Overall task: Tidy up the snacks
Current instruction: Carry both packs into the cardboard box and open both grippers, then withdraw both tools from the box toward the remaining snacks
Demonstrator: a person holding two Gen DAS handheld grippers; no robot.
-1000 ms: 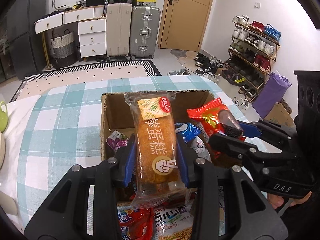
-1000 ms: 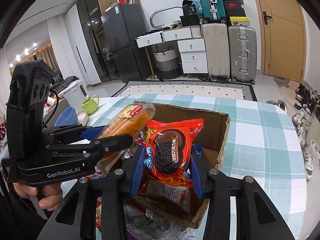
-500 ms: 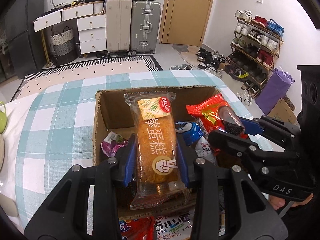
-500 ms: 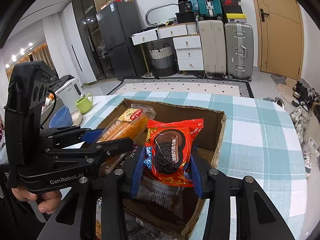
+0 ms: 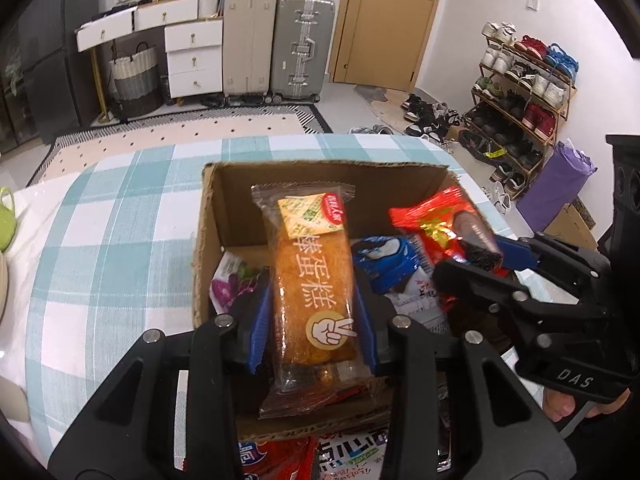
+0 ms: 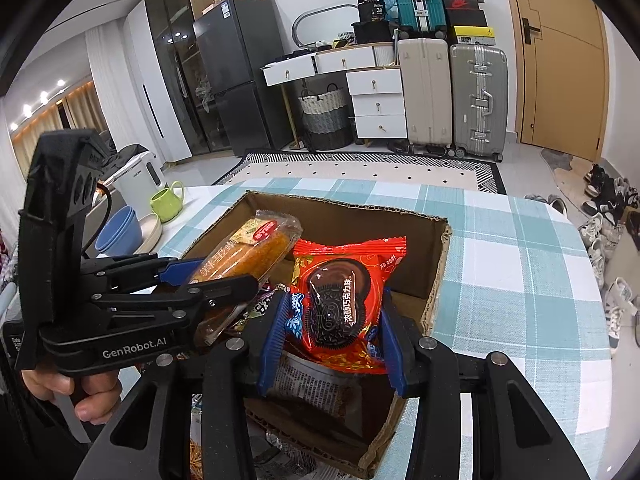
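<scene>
My left gripper (image 5: 312,320) is shut on an orange egg cake packet (image 5: 312,276) and holds it over the open cardboard box (image 5: 320,176). The cake also shows in the right wrist view (image 6: 244,256). My right gripper (image 6: 332,336) is shut on a red chocolate cookie packet (image 6: 340,304) and holds it over the same box (image 6: 436,264), beside the left gripper (image 6: 224,280). The red packet shows in the left wrist view (image 5: 436,224). A blue packet (image 5: 384,260) and a purple packet (image 5: 230,284) lie inside the box.
The box stands on a table with a teal checked cloth (image 5: 112,240). More snack packets (image 5: 348,452) lie in front of the box. A green mug (image 6: 166,202) and blue bowls (image 6: 118,228) stand at the table's left side.
Both grippers have moved forward with their packets, from the box's near edge to over its inside. The box now looks nearer and larger.
</scene>
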